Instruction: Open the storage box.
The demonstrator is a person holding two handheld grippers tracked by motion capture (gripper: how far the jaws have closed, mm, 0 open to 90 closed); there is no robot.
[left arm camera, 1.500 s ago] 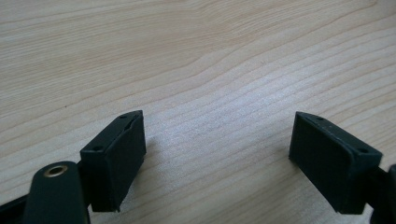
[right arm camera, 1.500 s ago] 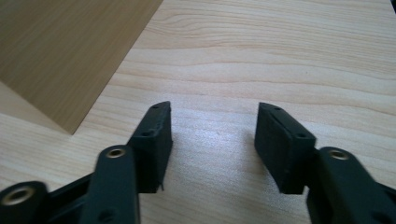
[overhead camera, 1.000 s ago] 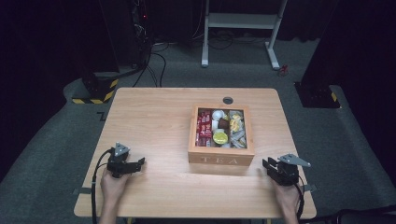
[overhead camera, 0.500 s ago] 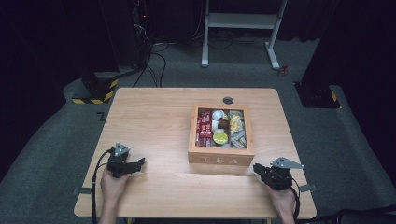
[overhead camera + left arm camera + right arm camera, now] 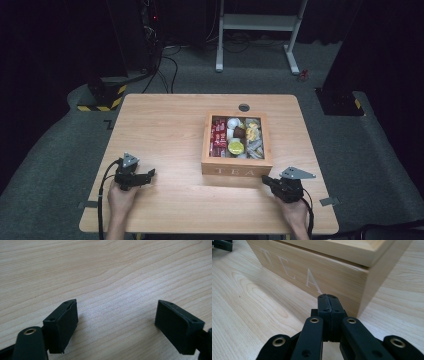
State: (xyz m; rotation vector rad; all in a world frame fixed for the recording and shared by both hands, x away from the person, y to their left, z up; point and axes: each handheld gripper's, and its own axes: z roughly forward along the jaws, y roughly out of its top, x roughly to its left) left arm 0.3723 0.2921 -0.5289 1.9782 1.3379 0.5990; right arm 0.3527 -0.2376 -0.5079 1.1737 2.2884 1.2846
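Since a second ago the right tool (image 5: 268, 181) has slid leftward along the pale wooden tabletop (image 5: 170, 125), and its jaws have just been closing to pressed together with nothing between them. Just ahead of its tips stands the light wooden box lettered TEA (image 5: 317, 270), near corner closest. Farther off, the left tool (image 5: 148, 174) rests on bare wood, jaws wide apart, empty.

A white metal stand (image 5: 257, 30) and black-and-yellow base (image 5: 102, 97) occupy the floor.

Black tool (image 5: 329, 305) links carry brass-ringed rivets.
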